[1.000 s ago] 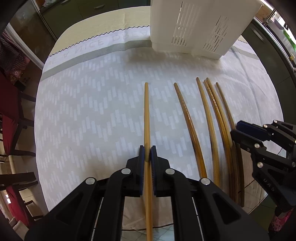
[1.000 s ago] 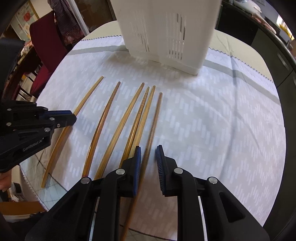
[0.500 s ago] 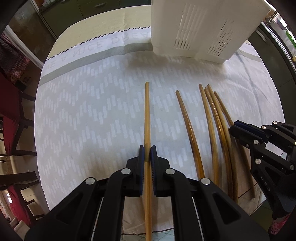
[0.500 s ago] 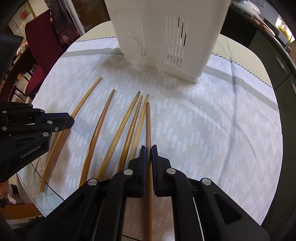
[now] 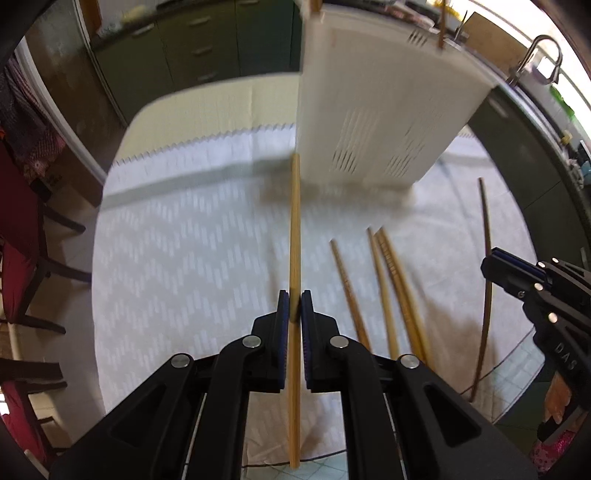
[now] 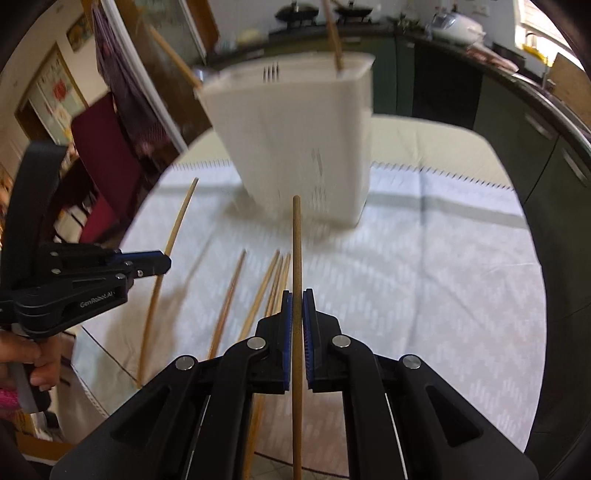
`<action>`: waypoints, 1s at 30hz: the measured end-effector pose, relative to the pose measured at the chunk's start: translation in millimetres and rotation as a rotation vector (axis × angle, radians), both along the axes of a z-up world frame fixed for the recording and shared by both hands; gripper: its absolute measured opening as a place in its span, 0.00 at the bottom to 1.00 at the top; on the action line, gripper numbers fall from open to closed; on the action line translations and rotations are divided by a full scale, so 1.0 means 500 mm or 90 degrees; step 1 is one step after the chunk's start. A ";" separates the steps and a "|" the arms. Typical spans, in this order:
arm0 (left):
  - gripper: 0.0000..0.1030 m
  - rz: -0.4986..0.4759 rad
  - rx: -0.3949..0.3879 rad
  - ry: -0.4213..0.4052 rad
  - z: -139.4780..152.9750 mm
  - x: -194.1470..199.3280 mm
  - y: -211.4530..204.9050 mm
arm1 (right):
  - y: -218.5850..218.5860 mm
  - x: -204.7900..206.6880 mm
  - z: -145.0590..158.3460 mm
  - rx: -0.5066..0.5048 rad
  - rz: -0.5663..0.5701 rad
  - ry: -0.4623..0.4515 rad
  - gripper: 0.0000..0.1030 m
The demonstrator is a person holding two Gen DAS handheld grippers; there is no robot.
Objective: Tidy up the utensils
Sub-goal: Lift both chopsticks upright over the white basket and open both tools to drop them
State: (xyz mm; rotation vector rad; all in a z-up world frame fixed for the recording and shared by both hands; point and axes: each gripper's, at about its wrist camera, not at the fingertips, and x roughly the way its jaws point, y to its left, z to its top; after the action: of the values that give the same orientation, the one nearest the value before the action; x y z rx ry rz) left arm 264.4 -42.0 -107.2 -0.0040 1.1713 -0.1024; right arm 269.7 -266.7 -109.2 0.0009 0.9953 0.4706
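My left gripper (image 5: 294,314) is shut on a light wooden chopstick (image 5: 294,229), held off the tablecloth and pointing at the white slotted utensil holder (image 5: 384,110). My right gripper (image 6: 297,314) is shut on a darker chopstick (image 6: 296,243), also lifted and aimed at the holder (image 6: 295,140). Several chopsticks (image 5: 384,288) lie side by side on the cloth between the two grippers, seen again in the right wrist view (image 6: 258,295). A chopstick (image 6: 332,33) stands in the holder. In the left view the right gripper (image 5: 493,260) shows at the right edge; in the right view the left gripper (image 6: 164,260) shows at the left.
A white patterned tablecloth (image 5: 177,258) covers the round table. Dark red chairs (image 6: 107,155) stand beside the table on the left. Green cabinets (image 5: 207,55) and a counter run behind. A hand (image 6: 33,362) holds the left gripper's handle.
The right gripper closed on the rightmost chopstick of the row. Both grippers then rose and tilted up with their chopsticks, so the holder's top came into view.
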 end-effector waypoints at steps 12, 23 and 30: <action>0.06 -0.008 -0.019 -0.093 0.085 -0.091 -0.001 | -0.073 -0.105 0.073 0.047 -0.033 -0.104 0.06; 0.06 -0.007 -0.042 -0.153 0.118 -0.157 0.012 | -0.143 -0.220 0.120 0.072 -0.064 -0.179 0.06; 0.06 -0.019 -0.038 -0.195 0.166 -0.181 0.002 | -0.134 -0.221 0.167 0.082 -0.058 -0.214 0.06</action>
State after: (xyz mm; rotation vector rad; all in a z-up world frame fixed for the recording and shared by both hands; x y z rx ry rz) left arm 174.1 -41.0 -24.1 -0.0226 0.8616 -0.1591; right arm 159.2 -333.9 -25.8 0.0803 0.6314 0.4342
